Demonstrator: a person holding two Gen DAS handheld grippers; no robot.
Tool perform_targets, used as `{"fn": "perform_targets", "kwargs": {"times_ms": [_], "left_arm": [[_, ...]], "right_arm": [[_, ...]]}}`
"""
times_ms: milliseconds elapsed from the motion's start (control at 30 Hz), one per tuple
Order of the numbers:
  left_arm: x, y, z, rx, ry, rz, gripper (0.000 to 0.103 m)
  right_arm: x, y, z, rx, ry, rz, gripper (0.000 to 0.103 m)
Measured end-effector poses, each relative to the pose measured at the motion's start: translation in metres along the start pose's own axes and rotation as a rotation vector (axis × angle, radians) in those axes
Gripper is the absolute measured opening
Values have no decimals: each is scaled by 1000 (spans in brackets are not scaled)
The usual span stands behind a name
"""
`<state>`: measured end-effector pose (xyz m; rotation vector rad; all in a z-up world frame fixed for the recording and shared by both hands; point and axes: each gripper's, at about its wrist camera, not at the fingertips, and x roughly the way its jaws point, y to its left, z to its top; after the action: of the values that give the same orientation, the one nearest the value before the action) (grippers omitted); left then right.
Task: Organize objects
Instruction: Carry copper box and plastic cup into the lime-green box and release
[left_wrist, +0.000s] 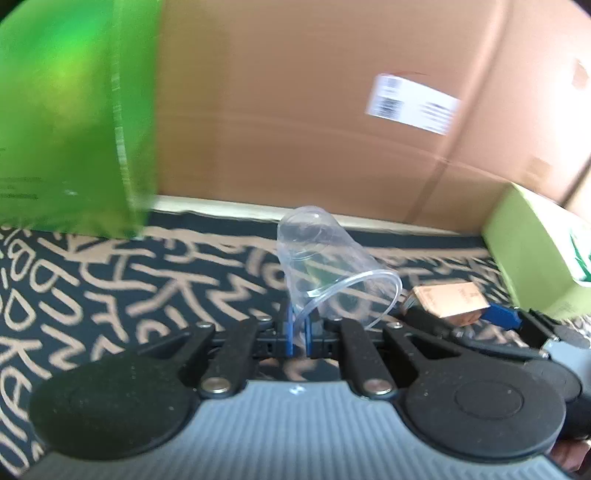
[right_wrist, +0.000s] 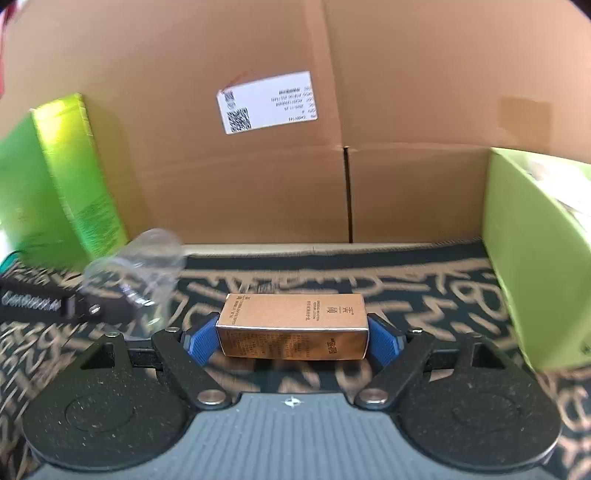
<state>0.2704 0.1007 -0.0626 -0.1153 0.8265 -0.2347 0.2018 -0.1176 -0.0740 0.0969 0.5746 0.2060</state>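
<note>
A clear plastic cup (left_wrist: 321, 254) tilts above the patterned cloth, base pointing up and away. My left gripper (left_wrist: 299, 325) is shut on the cup's rim, its blue pads pinched close together. In the right wrist view the same cup (right_wrist: 140, 266) shows blurred at the left. A copper-coloured carton (right_wrist: 291, 321) lies crosswise between the blue pads of my right gripper (right_wrist: 293, 339), which press on its two short ends. The carton hangs just over the cloth. The left wrist view catches that carton (left_wrist: 448, 301) at the right, beside the cup.
A big cardboard box (right_wrist: 406, 92) with a white label (right_wrist: 266, 101) fills the back. A bright green box (right_wrist: 66, 177) stands at the left and a pale green box (right_wrist: 535, 258) at the right. A black cloth with tan lettering (left_wrist: 110, 288) covers the surface.
</note>
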Motion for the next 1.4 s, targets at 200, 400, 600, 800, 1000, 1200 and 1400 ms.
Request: {"fn": "perform_targets", "kwargs": {"times_ms": [200,400,600,800,1000,1200,1400], "left_arm": [[-35,-66,-9,111,-12,-60,6],[-55,-145,-1,219,-47,-160,6],[-49,-214,14,271,-72,-233,6],[-27,-272,38,297,-83,-287,6],[3,-319,63,325,-108,-320,6],[36,-333,75,307,-90,-305,6],[34,-325,66,275,-185,-255,96]], "right_arm": [[-53,-21,-16,-13,-66,24,86],[-105,-64,-18,-5,-193,-43,86],[-135,-127,-7,31,-287,-186,86],[-143,-190,10,26,-366,-313,86],[-118,-238,42,32,-367,-354,87],[-90,-267,60,13,-341,-370,87],[-77,-278,60,10,-318,-352,87]]}}
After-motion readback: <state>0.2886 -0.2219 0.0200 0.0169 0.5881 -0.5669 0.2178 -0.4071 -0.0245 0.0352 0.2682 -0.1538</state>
